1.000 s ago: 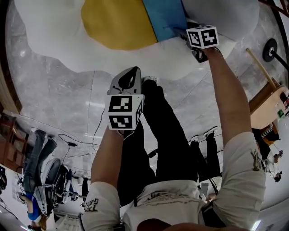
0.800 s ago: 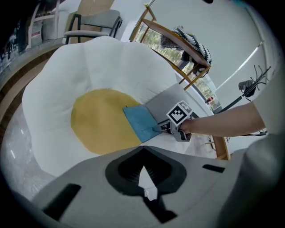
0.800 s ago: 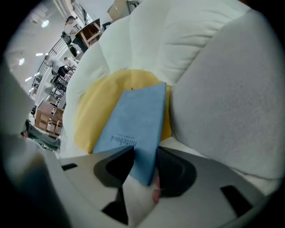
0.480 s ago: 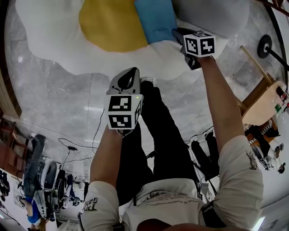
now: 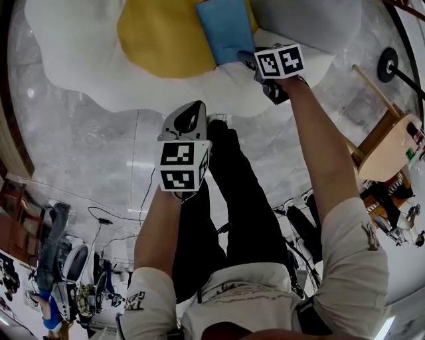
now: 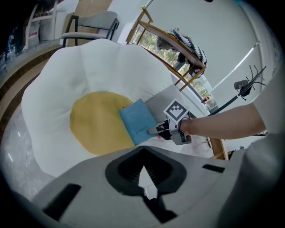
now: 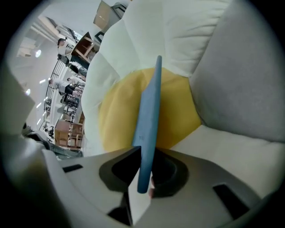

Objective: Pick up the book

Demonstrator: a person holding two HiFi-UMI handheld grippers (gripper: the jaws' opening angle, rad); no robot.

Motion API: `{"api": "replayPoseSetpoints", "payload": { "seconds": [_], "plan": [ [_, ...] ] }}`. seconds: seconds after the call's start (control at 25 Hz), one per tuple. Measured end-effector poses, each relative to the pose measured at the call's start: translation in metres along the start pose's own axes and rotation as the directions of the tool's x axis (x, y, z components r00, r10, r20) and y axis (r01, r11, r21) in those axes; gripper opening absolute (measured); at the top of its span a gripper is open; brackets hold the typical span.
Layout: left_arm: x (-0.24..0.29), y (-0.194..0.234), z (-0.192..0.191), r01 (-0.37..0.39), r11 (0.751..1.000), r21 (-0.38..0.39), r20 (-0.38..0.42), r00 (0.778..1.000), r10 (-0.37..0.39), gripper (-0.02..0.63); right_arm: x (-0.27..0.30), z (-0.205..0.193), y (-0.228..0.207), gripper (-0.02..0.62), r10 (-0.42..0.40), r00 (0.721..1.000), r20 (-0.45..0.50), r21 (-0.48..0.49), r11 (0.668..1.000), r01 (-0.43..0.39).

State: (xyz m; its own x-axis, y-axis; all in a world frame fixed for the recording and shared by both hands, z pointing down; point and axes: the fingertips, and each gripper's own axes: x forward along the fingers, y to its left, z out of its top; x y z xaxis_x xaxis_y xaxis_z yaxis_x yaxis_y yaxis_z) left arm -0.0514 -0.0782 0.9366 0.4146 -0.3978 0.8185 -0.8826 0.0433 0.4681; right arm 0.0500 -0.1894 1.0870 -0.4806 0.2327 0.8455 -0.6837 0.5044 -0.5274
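Note:
A thin blue book [image 5: 226, 30] hangs over the yellow centre [image 5: 166, 36] of a white flower-shaped cushion [image 5: 73, 53]. My right gripper [image 5: 251, 58] is shut on its near edge. In the right gripper view the book [image 7: 149, 111] stands edge-on between the jaws of the right gripper [image 7: 144, 178], raised off the yellow centre. The left gripper view shows the book [image 6: 138, 121] tilted, with the right gripper [image 6: 156, 130] at its lower corner. My left gripper [image 5: 188, 116] is held back over the floor, jaws together and nothing in them.
A grey pillow [image 5: 305, 20] lies at the cushion's right, beside the book. A wooden chair [image 5: 392, 143] and a stand's round base [image 5: 388, 66] are at the right. The person's dark-trousered legs [image 5: 232, 199] stand on the marble floor [image 5: 80, 153] below the cushion.
The right gripper has closed on the book's near edge, lifted it off the cushion and drawn it slightly left. The left gripper has stayed put.

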Motion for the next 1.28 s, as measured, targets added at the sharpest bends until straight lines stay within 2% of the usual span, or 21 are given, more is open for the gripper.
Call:
{"api": "replayPoseSetpoints", "payload": {
  "seconds": [0.08, 0.32, 0.6, 0.76, 0.88, 1.08, 1.28],
  "plan": [
    [-0.001, 0.004, -0.003, -0.001, 1.000, 0.000, -0.003, 1.000, 0.001, 0.017, 0.006, 0.001, 0.005, 0.063, -0.016, 0.999, 0.029, 0.007, 1.000, 0.016],
    [-0.008, 0.010, -0.009, 0.001, 1.000, -0.008, -0.014, 1.000, -0.001, 0.016, 0.002, 0.001, 0.010, 0.058, -0.044, 0.994, 0.105, 0.062, 0.997, 0.038],
    [-0.028, -0.008, 0.022, 0.005, 0.999, 0.043, 0.019, 1.000, -0.006, 0.017, -0.030, 0.017, 0.047, 0.057, -0.063, 0.983, 0.171, -0.036, 0.997, 0.070],
    [-0.042, -0.011, 0.032, 0.015, 0.998, 0.065, 0.036, 0.999, -0.017, 0.016, -0.044, 0.016, 0.086, 0.057, -0.020, 0.975, 0.223, -0.071, 0.997, 0.037],
    [-0.053, -0.014, 0.041, 0.016, 0.997, 0.080, 0.052, 0.998, -0.021, 0.017, -0.068, 0.022, 0.109, 0.057, -0.027, 0.960, 0.279, -0.095, 0.994, 0.055],
    [-0.083, -0.020, 0.050, 0.010, 0.998, 0.067, 0.058, 0.998, -0.014, 0.015, -0.128, 0.037, 0.149, 0.057, -0.015, 0.925, 0.379, -0.059, 0.997, 0.041],
    [-0.120, -0.044, 0.064, -0.003, 0.997, 0.073, 0.052, 0.999, -0.001, 0.016, -0.213, 0.055, 0.181, 0.057, -0.038, 0.870, 0.491, -0.028, 0.998, 0.059]
  ]
}}
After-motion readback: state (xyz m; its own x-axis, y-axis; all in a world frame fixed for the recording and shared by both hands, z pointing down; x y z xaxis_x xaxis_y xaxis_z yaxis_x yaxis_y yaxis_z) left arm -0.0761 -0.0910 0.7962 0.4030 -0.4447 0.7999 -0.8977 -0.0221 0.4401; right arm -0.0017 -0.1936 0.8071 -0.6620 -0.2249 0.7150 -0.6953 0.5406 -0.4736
